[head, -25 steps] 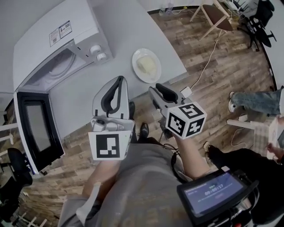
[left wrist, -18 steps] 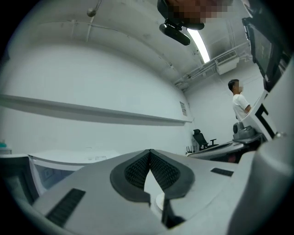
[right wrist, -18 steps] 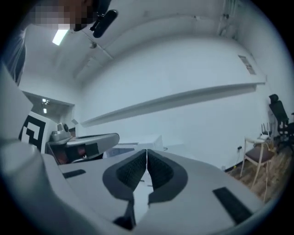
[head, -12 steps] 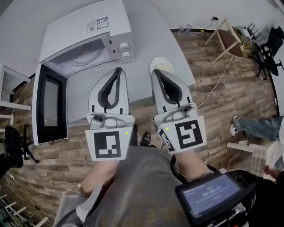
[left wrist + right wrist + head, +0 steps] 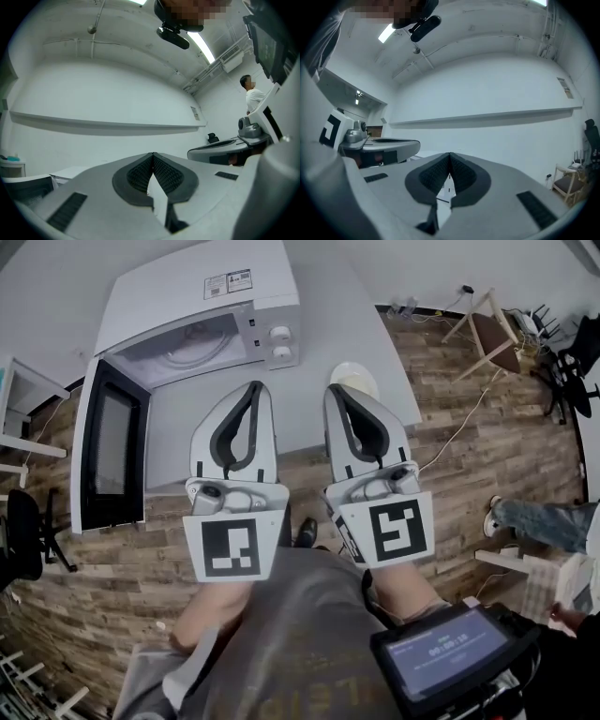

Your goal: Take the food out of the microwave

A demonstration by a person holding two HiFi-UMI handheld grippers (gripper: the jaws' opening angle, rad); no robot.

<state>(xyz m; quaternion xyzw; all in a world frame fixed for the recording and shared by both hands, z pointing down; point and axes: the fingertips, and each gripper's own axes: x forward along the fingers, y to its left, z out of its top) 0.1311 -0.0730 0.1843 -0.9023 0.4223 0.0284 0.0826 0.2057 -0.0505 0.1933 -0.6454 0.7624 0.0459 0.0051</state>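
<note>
**A:** ok so where's the food [image 5: 351, 381] sitting compared to the tongs?

**B:** It's out of the microwave [image 5: 202, 310] already. It's a pale yellowish lump on a white plate [image 5: 367, 371], and the plate is on the grey surface [image 5: 328, 315] just right of the microwave's control knobs. From the head view, the tip of the right tongs [image 5: 336, 390] overlaps the plate's near edge, so part of the plate is hidden. The left tongs [image 5: 254, 388] are beside them, a bit further from the plate, over the surface in front of the microwave.

**A:** either one holding anything?

**B:** nope. Both are clenched tight with the dark ribbed pads pressed together and nothing between them. You can see that clearly in each gripper view, where both point out level at a plain white wall, side by side.

**A:** and the microwave itself?

**B:** Its door [image 5: 111, 457] is swung wide open to the left. Inside the cavity I can only make out the glass turntable [image 5: 192, 343]. The food is the only thing on the plate.
</note>
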